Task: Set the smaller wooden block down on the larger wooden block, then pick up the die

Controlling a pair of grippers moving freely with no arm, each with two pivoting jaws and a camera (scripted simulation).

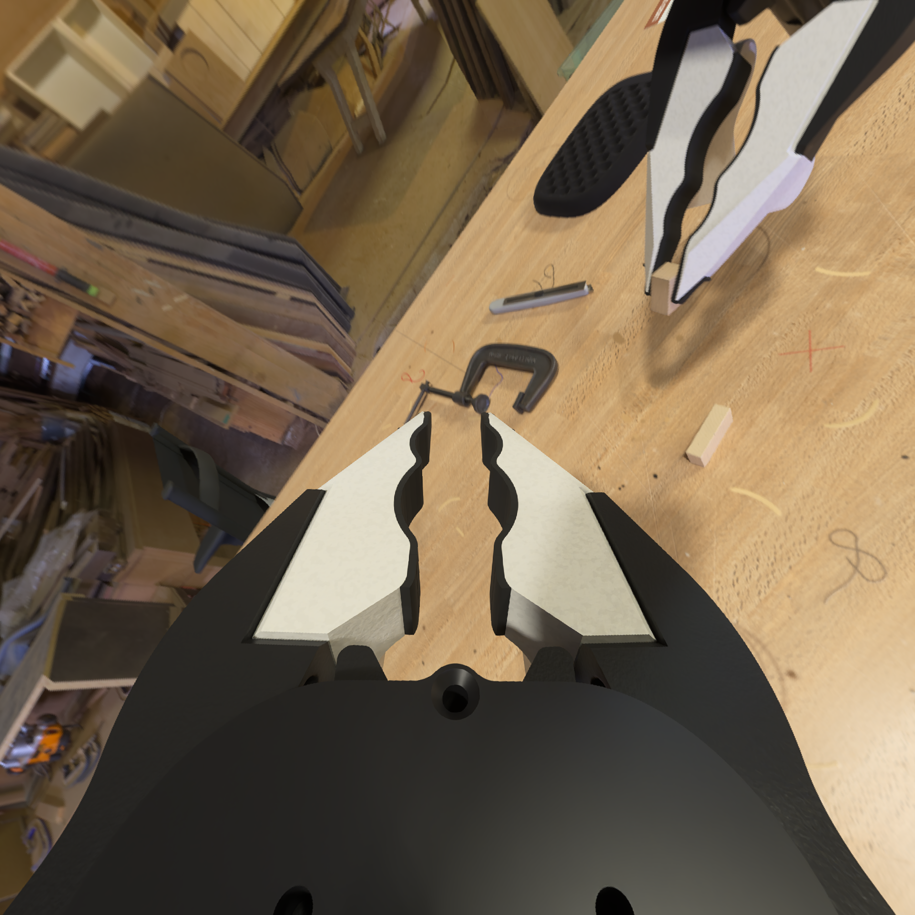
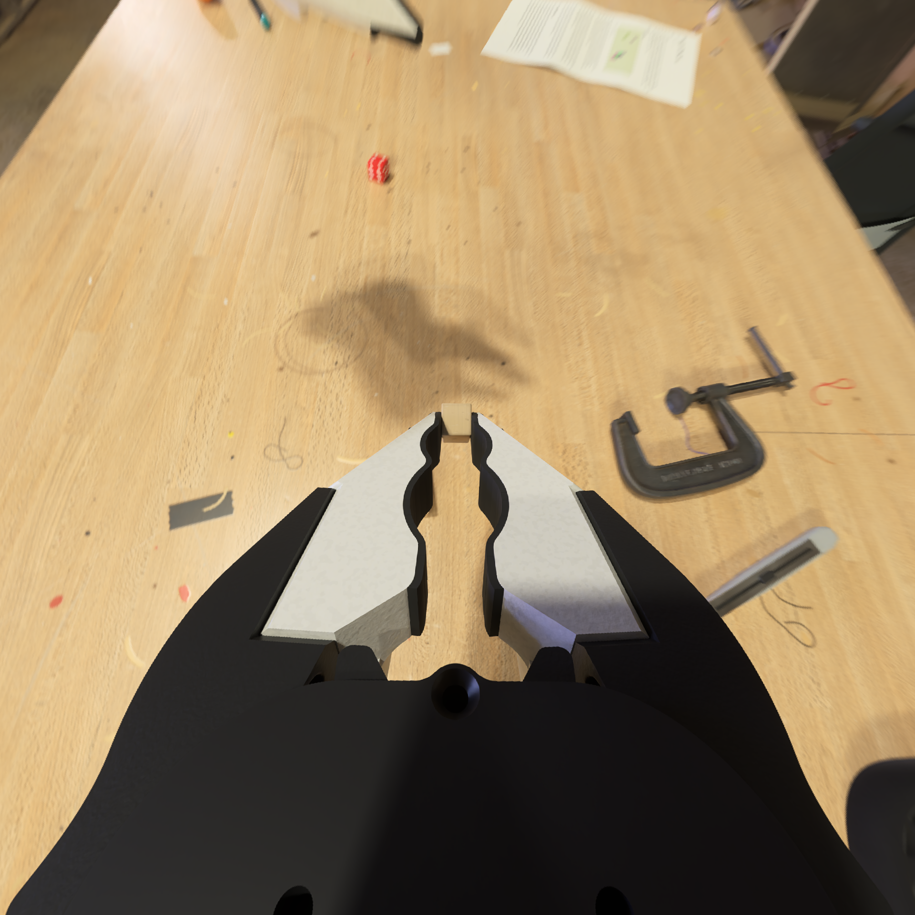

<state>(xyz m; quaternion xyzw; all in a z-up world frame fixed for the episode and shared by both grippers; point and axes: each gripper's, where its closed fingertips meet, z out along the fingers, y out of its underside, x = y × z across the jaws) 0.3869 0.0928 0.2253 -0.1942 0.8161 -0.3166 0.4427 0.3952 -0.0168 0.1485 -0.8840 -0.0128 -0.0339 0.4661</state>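
My right gripper (image 2: pixel 455 421) is shut on the smaller wooden block (image 2: pixel 455 420), pinched between its fingertips and held a little above the workbench. It shows again at the top right of the left wrist view (image 1: pixel 666 284) with the block (image 1: pixel 662 299). The larger, elongated wooden block (image 1: pixel 709 435) lies flat on the bench, nearer to me than the right gripper and to the right of my left gripper (image 1: pixel 455 421). My left gripper is open and empty. The red die (image 2: pixel 379 167) sits on the bench far ahead of the right gripper, slightly to the left.
A dark C-clamp (image 1: pixel 510 376) (image 2: pixel 693 445) lies just ahead of the left gripper. A grey utility knife (image 1: pixel 539 297) (image 2: pixel 772 569) and a black oval textured pad (image 1: pixel 594 148) lie beyond it. A printed sheet (image 2: pixel 594 44) is at the far end. The bench edge (image 1: pixel 376 346) runs along the left.
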